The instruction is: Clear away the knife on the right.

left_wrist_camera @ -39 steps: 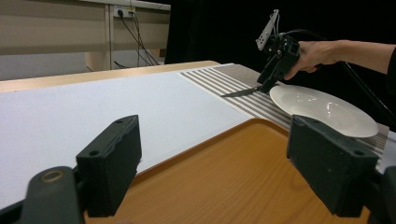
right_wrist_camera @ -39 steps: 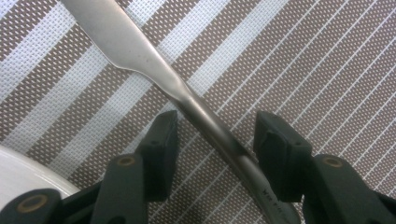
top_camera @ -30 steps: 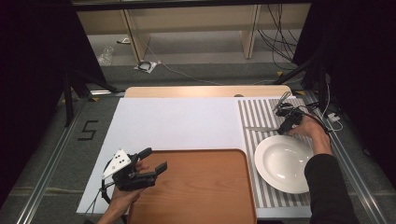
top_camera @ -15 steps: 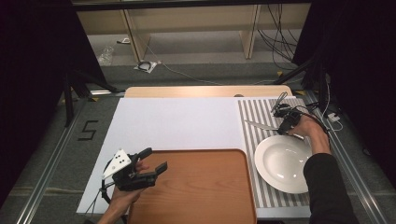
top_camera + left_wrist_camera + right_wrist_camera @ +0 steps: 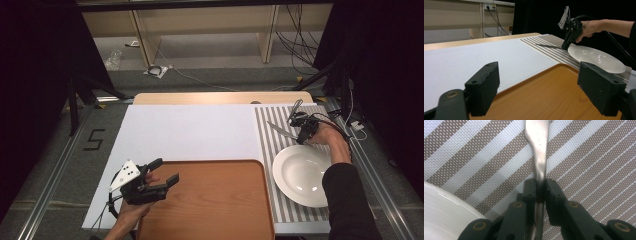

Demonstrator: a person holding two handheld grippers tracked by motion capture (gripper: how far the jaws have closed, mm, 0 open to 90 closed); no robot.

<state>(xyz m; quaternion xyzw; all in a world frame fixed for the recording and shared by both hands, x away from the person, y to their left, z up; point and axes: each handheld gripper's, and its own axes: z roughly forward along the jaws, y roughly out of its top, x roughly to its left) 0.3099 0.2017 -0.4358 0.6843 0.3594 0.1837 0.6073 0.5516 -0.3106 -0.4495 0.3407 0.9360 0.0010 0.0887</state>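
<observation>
Two grippers are at work, and only the right gripper (image 5: pixel 540 185) has anything in it. Its jaws have just been closing, and in the right gripper view they now pinch the narrow neck of a piece of metal cutlery (image 5: pixel 537 142), whose flat handle runs away from the jaws over the striped placemat (image 5: pixel 599 157). I can't tell whether it is a fork or a spoon; the head is hidden under the gripper. From the high view the cutlery (image 5: pixel 281 131) lies at the far right of the table, on the mat just beyond the white plate (image 5: pixel 302 175), and the right gripper (image 5: pixel 301 131) stands over it, tilted down.

The left gripper (image 5: pixel 162 176) hovers at the near left over the near-left corner of the wooden tray (image 5: pixel 210 210), fingers (image 5: pixel 484 87) wide apart and holding nothing.

To my eye the step in hand is the pick-up. The grip sits on the thinnest, curved part of the cutlery, well away from the end of the long handle, so the handle may swing or droop when it leaves the mat. I'd want the pinch firm before any lift, then a straight, slow rise. The plate's rim lies just beside the jaws, so the move should go up and clear before travelling sideways.
</observation>
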